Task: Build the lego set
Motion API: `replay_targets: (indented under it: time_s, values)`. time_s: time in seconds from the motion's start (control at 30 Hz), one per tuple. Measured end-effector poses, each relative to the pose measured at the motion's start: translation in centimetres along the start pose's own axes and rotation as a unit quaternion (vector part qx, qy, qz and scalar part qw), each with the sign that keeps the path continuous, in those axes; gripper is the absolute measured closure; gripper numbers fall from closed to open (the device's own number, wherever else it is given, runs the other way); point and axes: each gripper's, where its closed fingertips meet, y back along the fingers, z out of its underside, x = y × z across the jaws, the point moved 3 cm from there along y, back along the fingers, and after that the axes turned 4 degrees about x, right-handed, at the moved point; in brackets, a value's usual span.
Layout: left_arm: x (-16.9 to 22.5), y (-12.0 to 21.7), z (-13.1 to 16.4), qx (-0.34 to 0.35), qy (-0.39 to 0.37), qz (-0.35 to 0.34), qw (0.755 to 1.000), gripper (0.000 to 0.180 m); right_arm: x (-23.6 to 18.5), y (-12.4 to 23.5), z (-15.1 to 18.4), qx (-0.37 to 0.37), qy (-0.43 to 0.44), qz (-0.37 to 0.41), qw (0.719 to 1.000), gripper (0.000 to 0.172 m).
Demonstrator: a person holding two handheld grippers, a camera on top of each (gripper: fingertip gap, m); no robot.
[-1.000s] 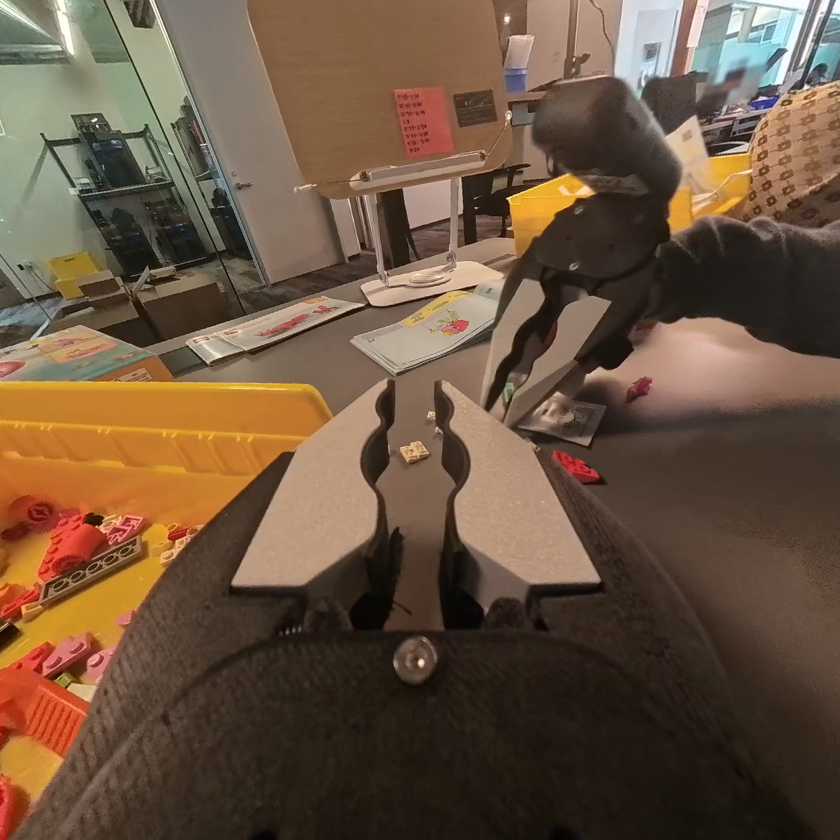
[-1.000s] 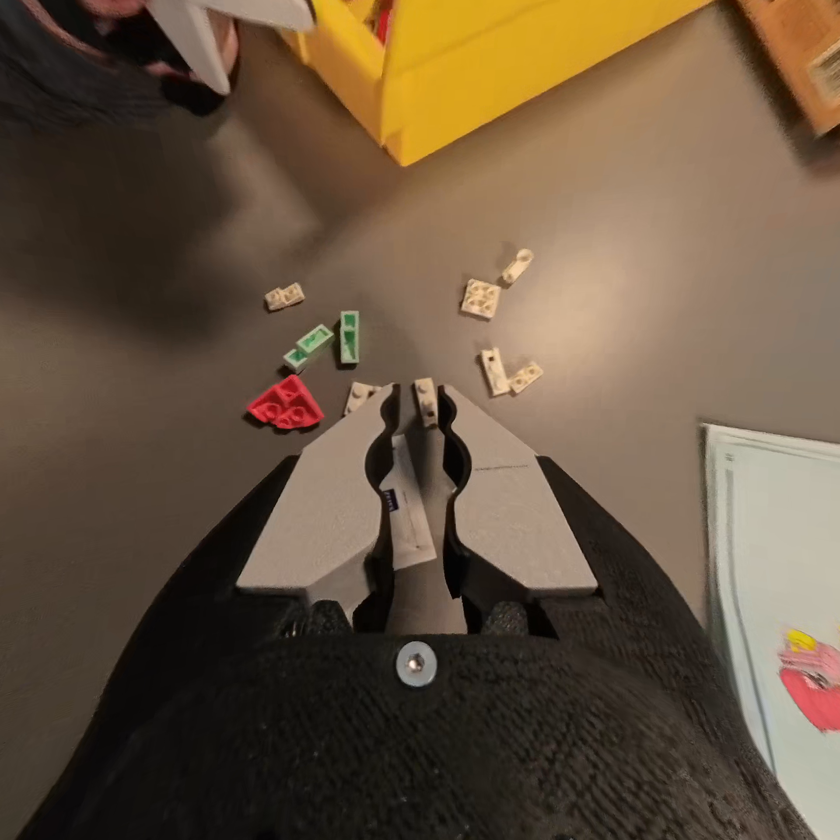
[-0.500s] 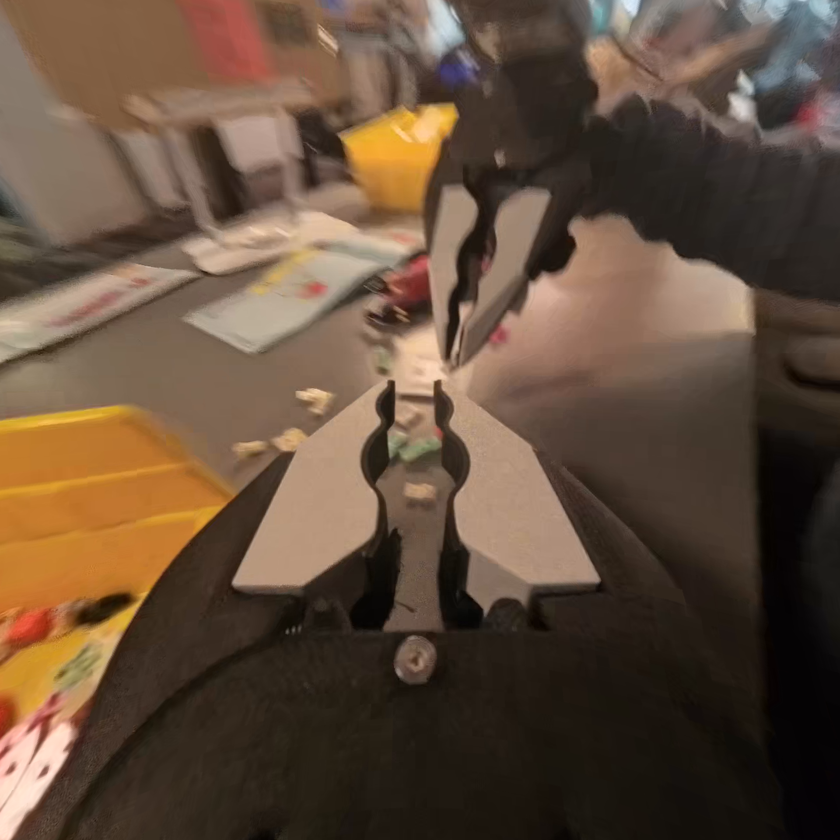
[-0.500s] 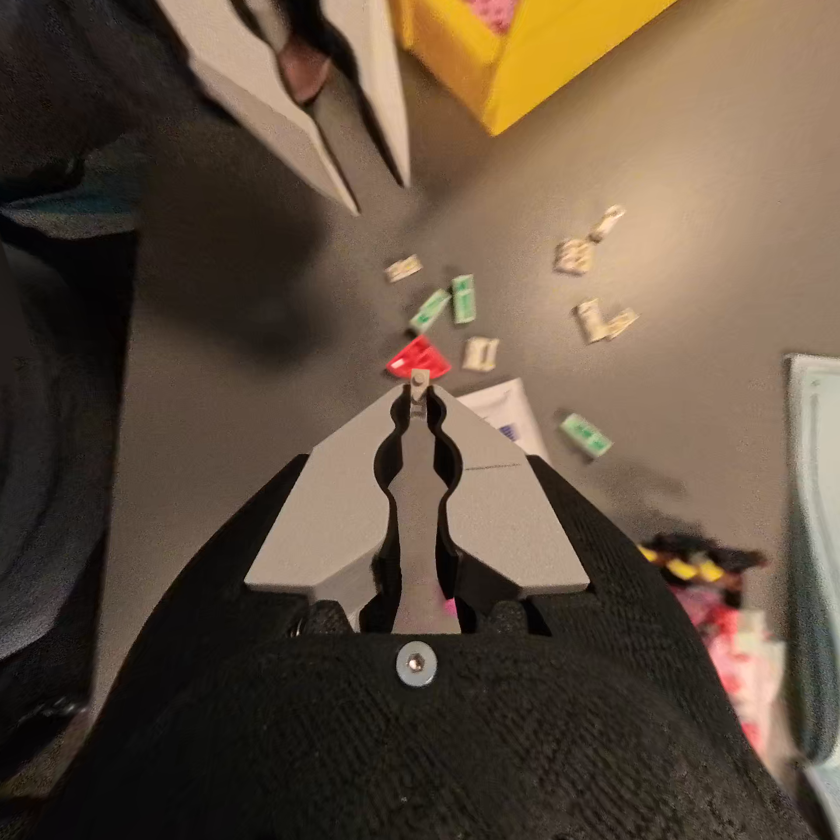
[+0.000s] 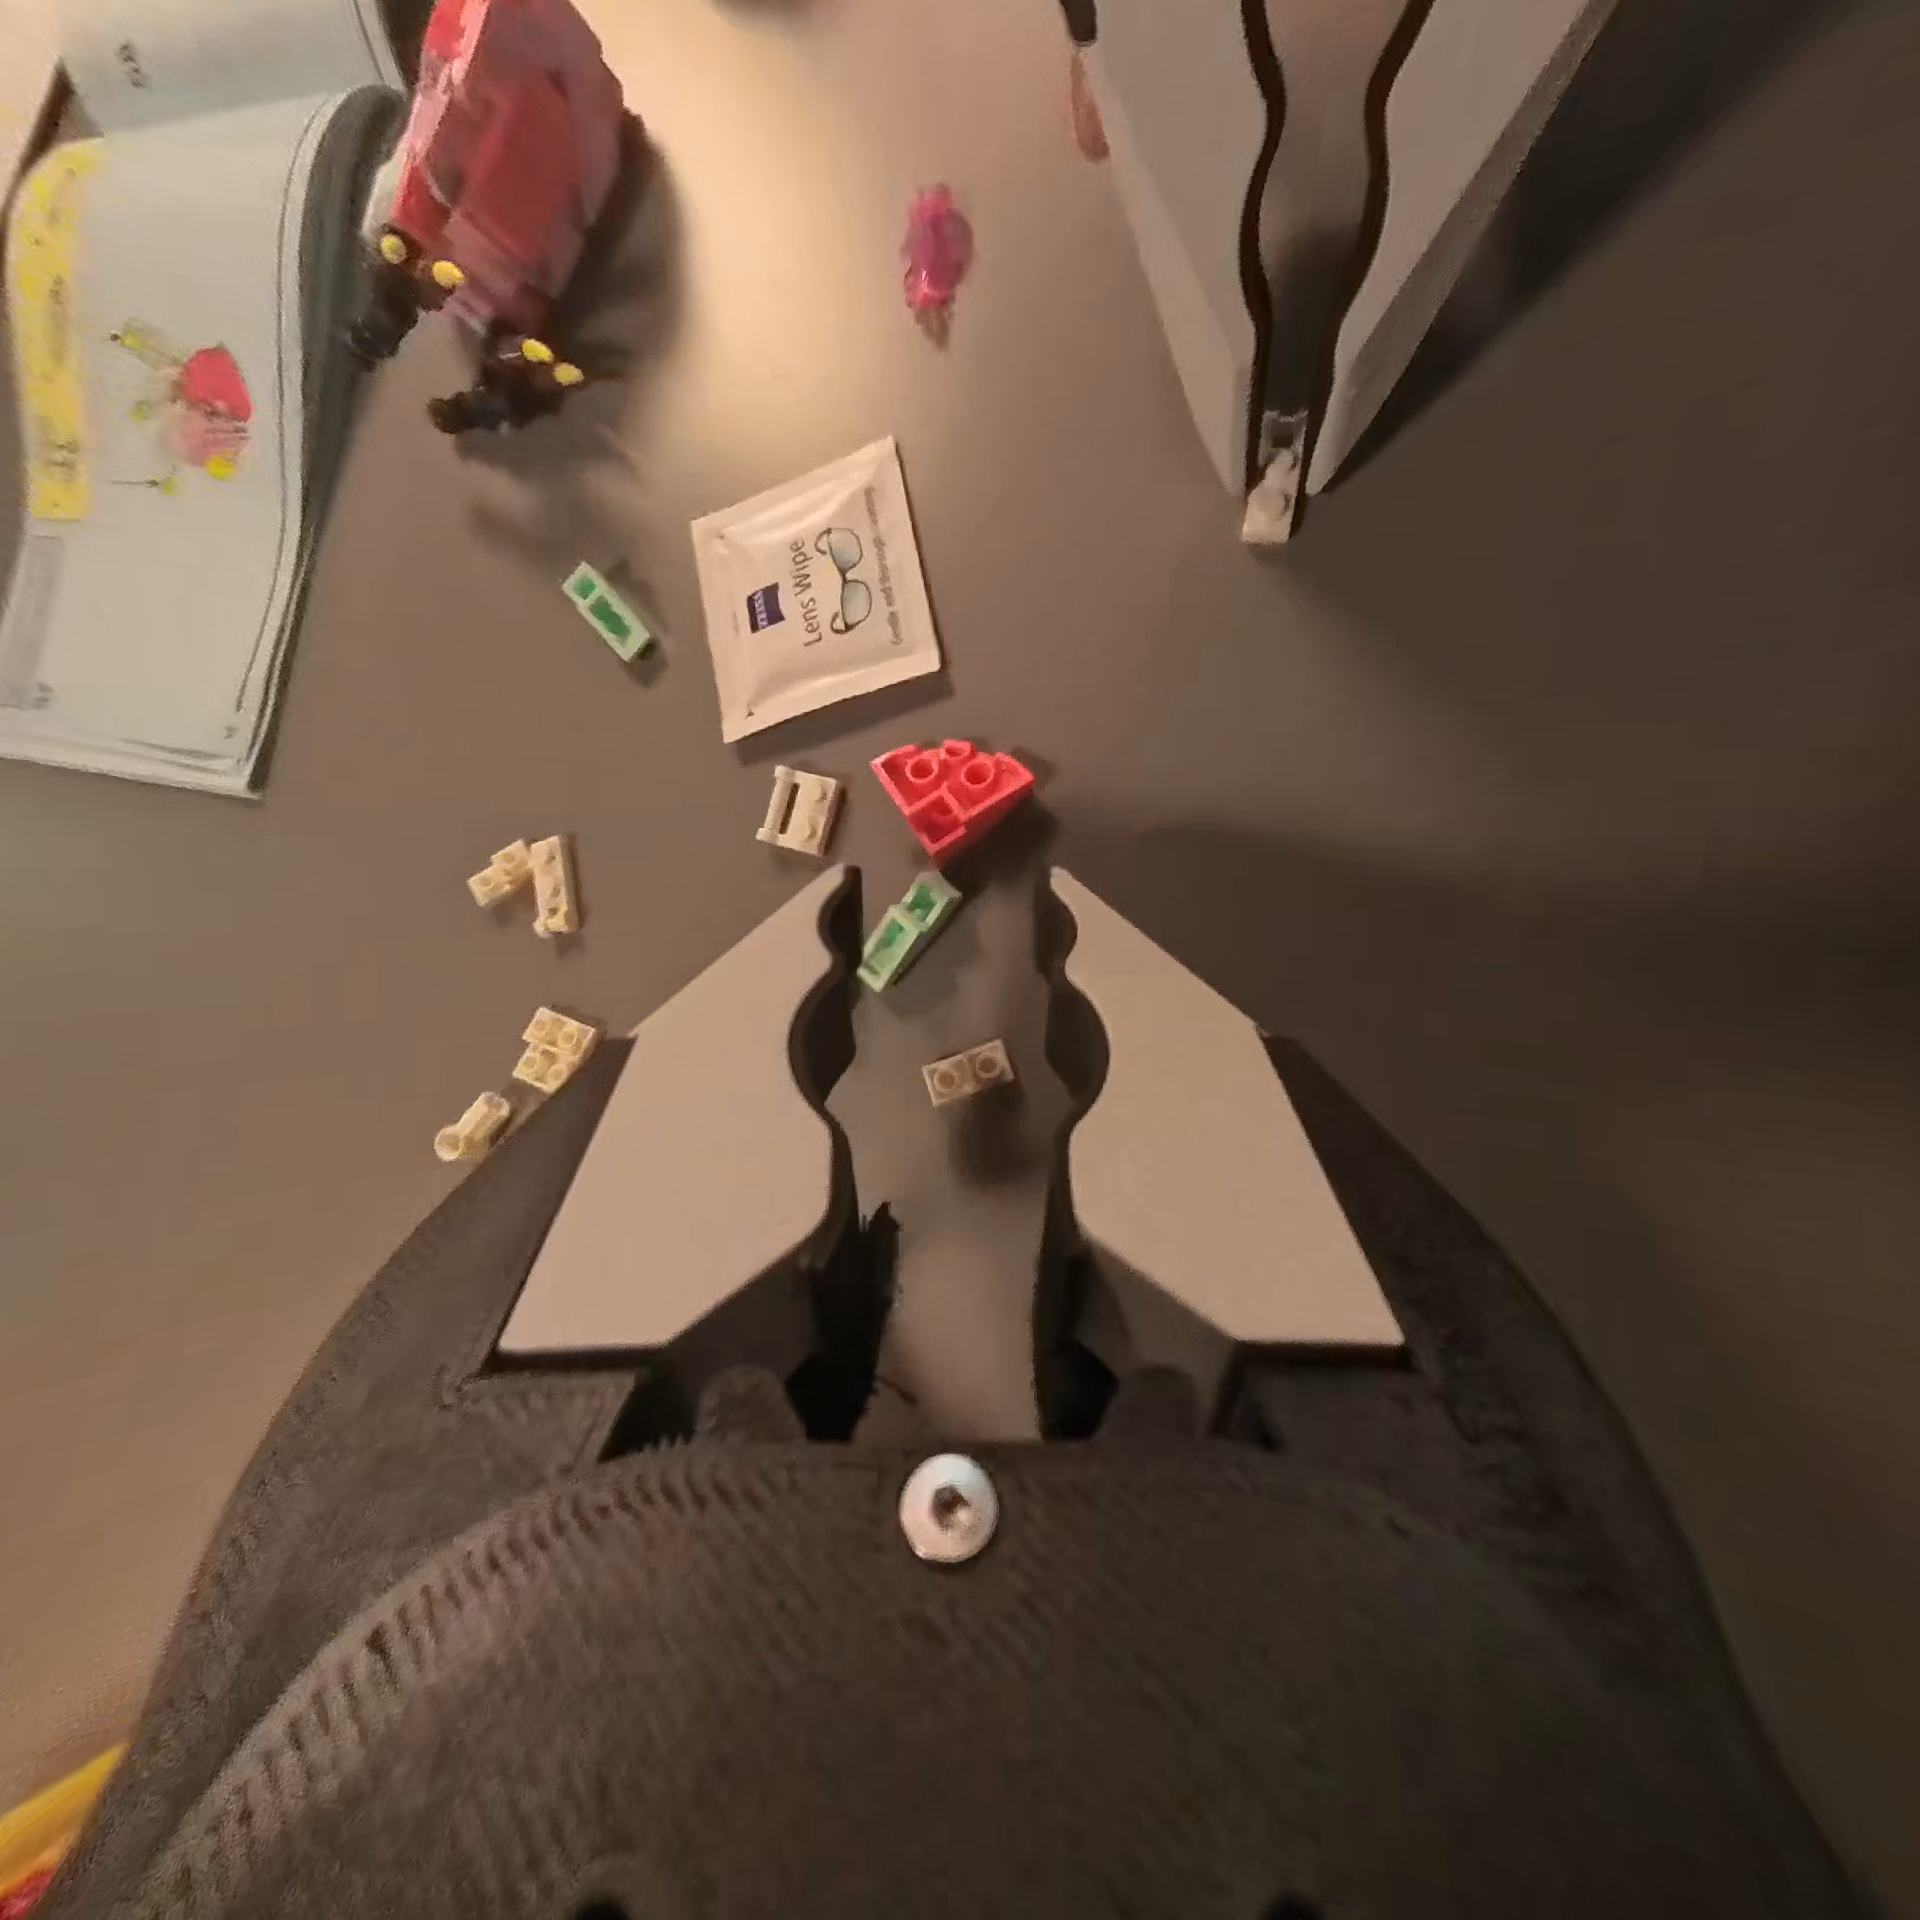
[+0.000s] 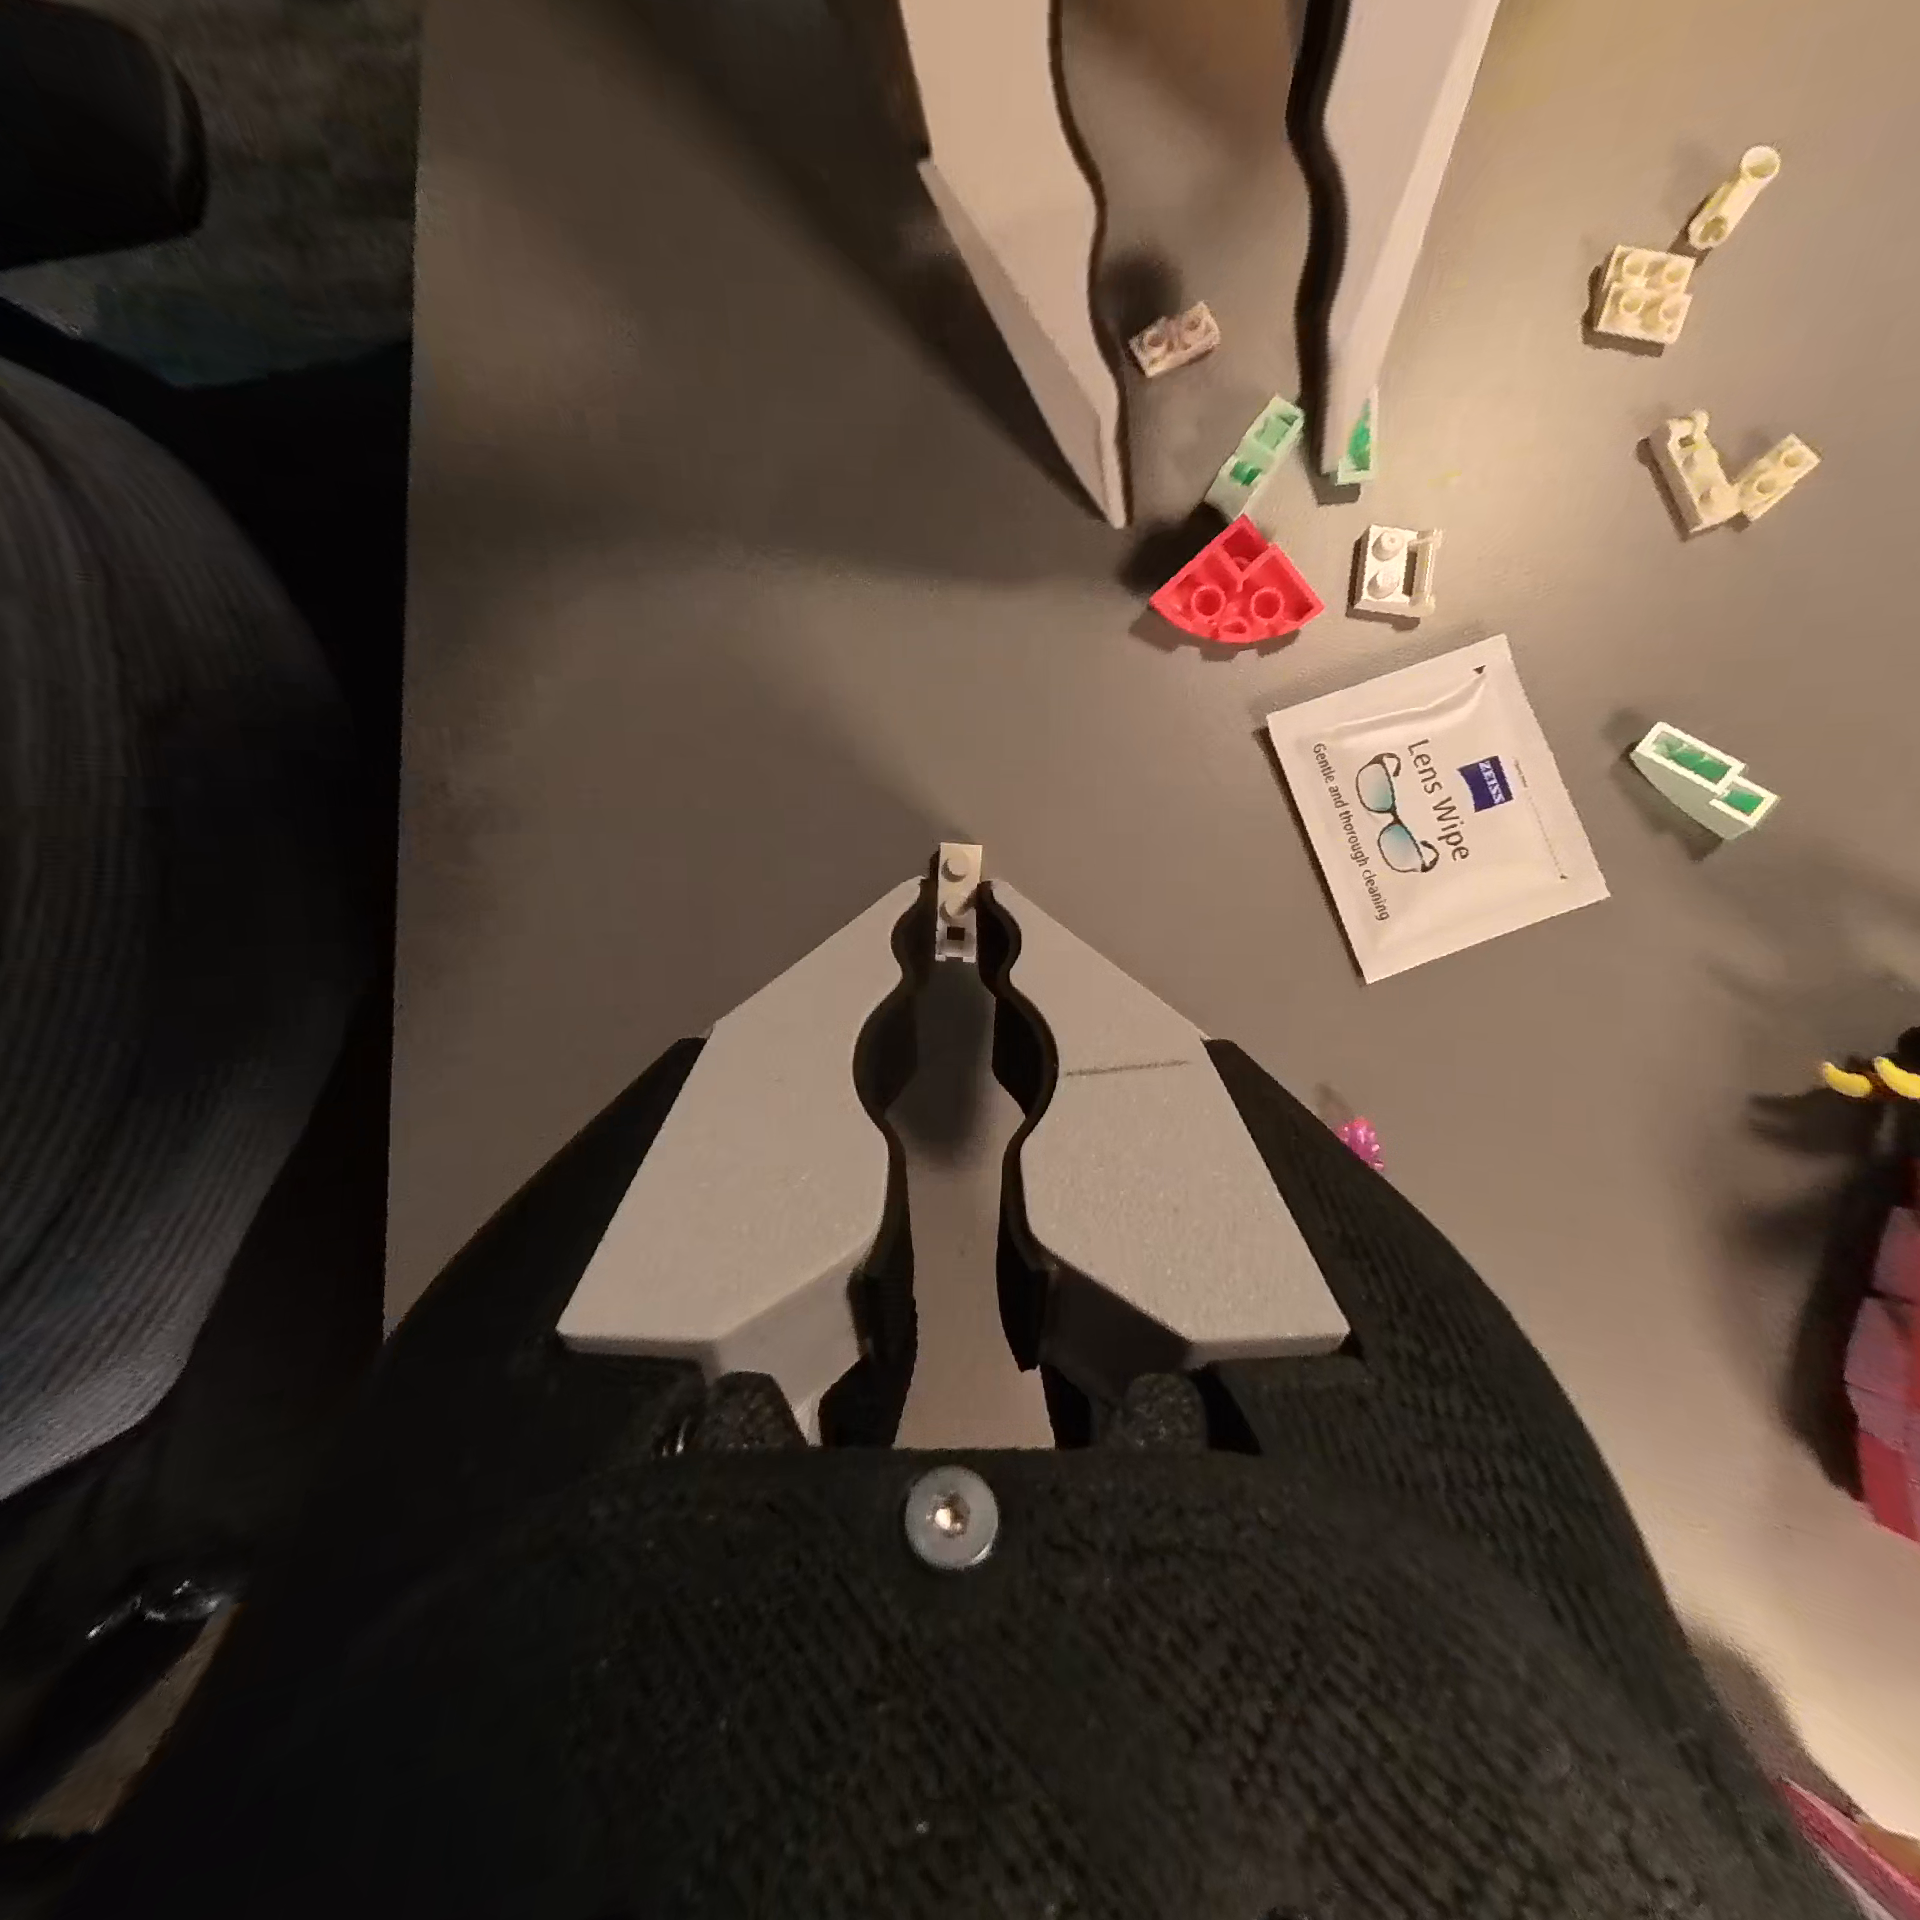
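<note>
Right tool (image 6: 957,883) is pinching a small white plate brick (image 6: 958,902); left tool (image 5: 951,883) is gaping open over loose bricks.
Mint-green brick (image 5: 906,931), low centre frame, is lying unpressed between the left fingers on the grey desk (image 5: 1455,831), beside the red wedge brick (image 5: 951,795).

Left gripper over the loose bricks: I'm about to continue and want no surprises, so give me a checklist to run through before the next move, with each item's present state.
1. Left gripper open, nothing pinched: ok.
2. Light green brick lies between its fingers, near the left one; contact: cannot tell.
3. Tan two-stud plate also lies between them: not ok.
4. Red wedge brick just past the fingertips, apart: ok.
5. Right gripper pinches a small white plate: ok.
6. White sachet away from both grippers: ok.
</note>
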Motion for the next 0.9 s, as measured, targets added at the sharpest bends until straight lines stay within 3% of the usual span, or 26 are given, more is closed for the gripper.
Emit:
replay_targets:
  time_s: [0.1,0.23,0.5,0.57,0.63,0.73,0.9]
  values:
    - [0.0,0.0,0.2,-0.003,0.015,0.024,1.0,0.149,0.0,0.0,0.0,0.007,0.005,0.001,1.0,0.165]
    - [0.2,0.1,0.3,-0.006,0.029,0.041,0.999,0.153,-0.2,0.3,-0.2,0.016,0.003,0.003,1.0,0.148]
    - [0.1,0.3,0.7,-0.011,0.072,0.052,0.996,0.155,-0.9,2.3,-1.4,0.101,0.017,0.019,0.995,0.155]
    - [-0.2,0.4,0.9,-0.02,0.072,0.041,0.996,0.173,-0.9,2.7,-1.3,0.109,0.015,0.028,0.993,0.155]
    - [-0.9,0.5,1.0,-0.027,0.041,-0.004,0.999,0.173,-1.0,3.1,-1.3,0.12,0.016,0.041,0.992,0.155]
    - [-0.8,1.5,-1.0,0.039,-0.018,-0.074,0.996,0.174,-0.5,3.9,-1.8,0.152,0.041,0.093,0.983,0.156]
    - [0.5,4.5,-5.5,0.199,0.024,-0.087,0.976,0.173,-0.8,4.8,-3.8,0.187,0.141,0.177,0.956,0.155]
